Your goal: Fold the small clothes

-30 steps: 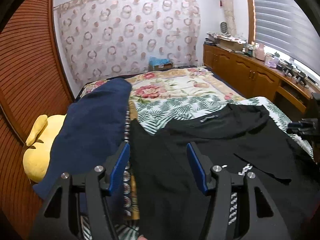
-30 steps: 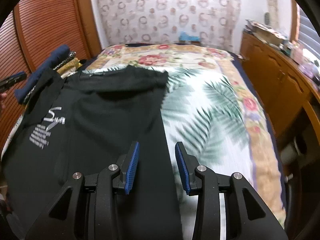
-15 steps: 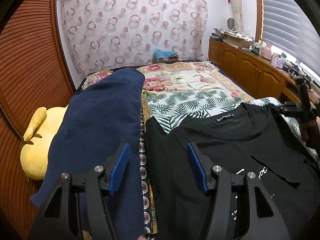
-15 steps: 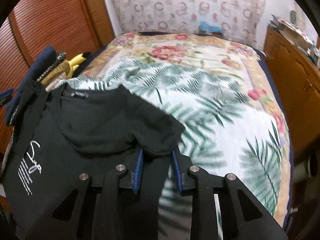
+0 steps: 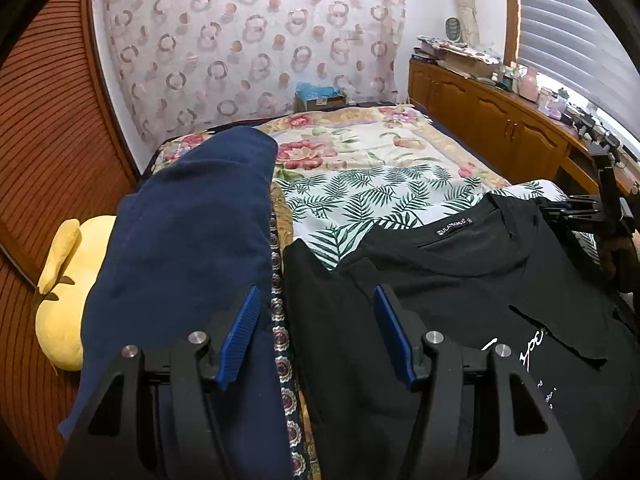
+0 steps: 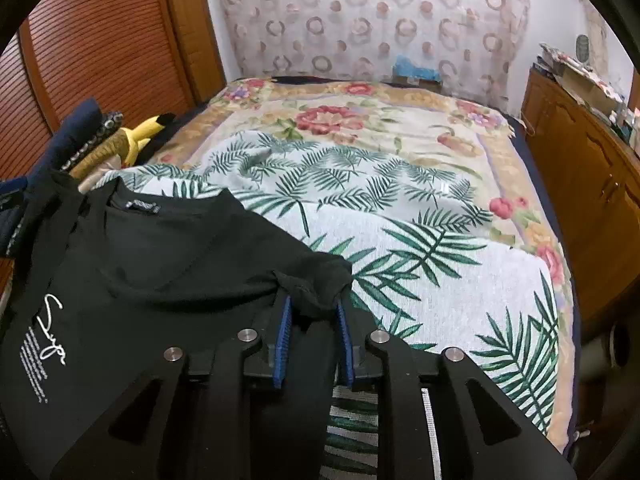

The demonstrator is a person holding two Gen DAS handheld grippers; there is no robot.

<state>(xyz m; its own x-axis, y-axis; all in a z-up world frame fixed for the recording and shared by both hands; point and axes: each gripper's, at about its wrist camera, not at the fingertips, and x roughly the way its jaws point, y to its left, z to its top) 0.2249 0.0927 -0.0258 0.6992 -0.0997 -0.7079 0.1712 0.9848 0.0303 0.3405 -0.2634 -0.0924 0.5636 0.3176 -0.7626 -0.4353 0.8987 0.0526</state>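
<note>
The black T-shirt [image 6: 168, 264] lies spread on the bed [image 6: 420, 184], over the leaf-print cover [image 6: 400, 240], its collar label toward the curtained wall and white script printed on its chest; the right claw [image 6: 312, 312] is clenched on a bunched corner of the shirt's sleeve, the fabric pinched between its blue pads [image 6: 283, 332]; the left claw [image 5: 316, 320] hangs released above the shirt's other side, its blue pads [image 5: 240, 332] wide apart with nothing between them; in the left wrist view the right claw [image 5: 576, 212] shows at the far edge of the shirt [image 5: 460, 280]; just beside the shirt rests a stack of folded clothes topped by a navy garment [image 5: 188, 240], with patterned fabric edges showing beneath it; a yellow plush toy [image 5: 64, 292] sits beyond the stack, near the slatted wooden doors [image 5: 44, 136]; a wooden cabinet [image 5: 500, 128] runs along the window side.
</note>
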